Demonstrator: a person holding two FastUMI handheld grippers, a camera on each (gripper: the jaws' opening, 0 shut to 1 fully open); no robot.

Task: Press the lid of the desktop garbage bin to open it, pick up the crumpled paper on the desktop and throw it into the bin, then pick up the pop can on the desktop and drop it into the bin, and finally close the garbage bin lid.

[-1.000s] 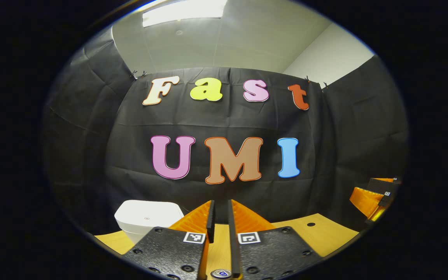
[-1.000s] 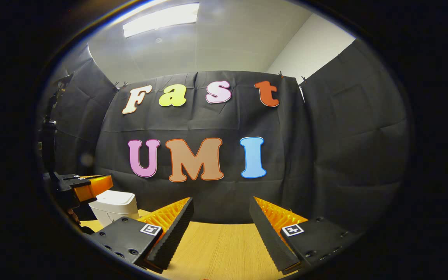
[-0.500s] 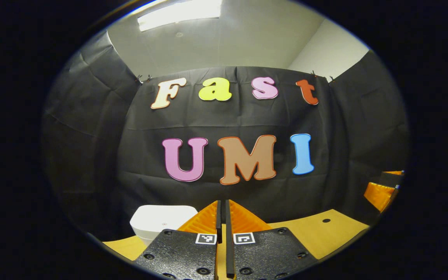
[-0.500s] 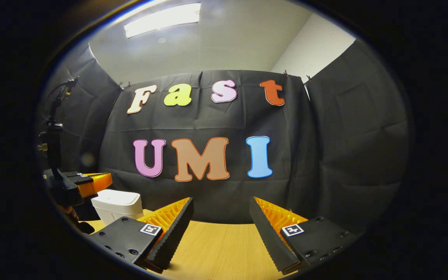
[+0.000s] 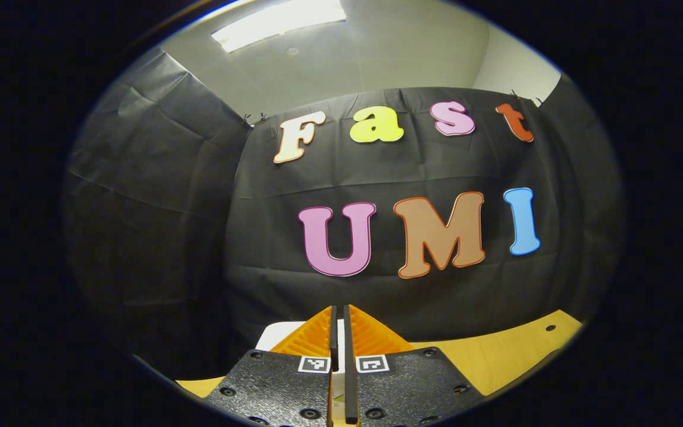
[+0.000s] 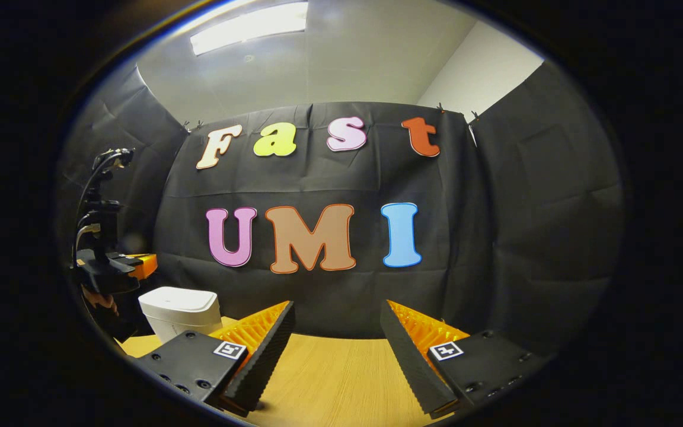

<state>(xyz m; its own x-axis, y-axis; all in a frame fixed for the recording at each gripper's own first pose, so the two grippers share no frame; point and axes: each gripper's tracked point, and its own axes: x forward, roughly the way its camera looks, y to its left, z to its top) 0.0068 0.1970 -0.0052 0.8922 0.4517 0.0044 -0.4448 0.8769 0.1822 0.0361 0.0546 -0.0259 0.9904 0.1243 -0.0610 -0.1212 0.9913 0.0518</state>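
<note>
From the left gripper view I see my left gripper (image 5: 339, 332) with its two fingers pressed together, only a thin slit between them and nothing caught in it. Straight behind the fingertips sits the white garbage bin (image 5: 275, 333), mostly hidden by the fingers; I can make out just a pale corner of its top at the left of them. The bin stands on the wooden desktop (image 5: 495, 356), close to the black cloth wall (image 5: 158, 237), and a small dark hole (image 5: 549, 327) marks the desktop far to the right.

From the right gripper view my right gripper (image 6: 337, 323) has its fingers spread wide, with bare desktop between them and nothing held. It hovers above the wooden surface, well apart from the bin. The bin appears at the left here, its lid (image 6: 176, 298) lying flat and closed on the body. The left gripper hangs just above and to the left of the bin, with cables rising from it. Whether it touches the lid I cannot tell. I cannot make out the crumpled paper or the pop can from either camera
</note>
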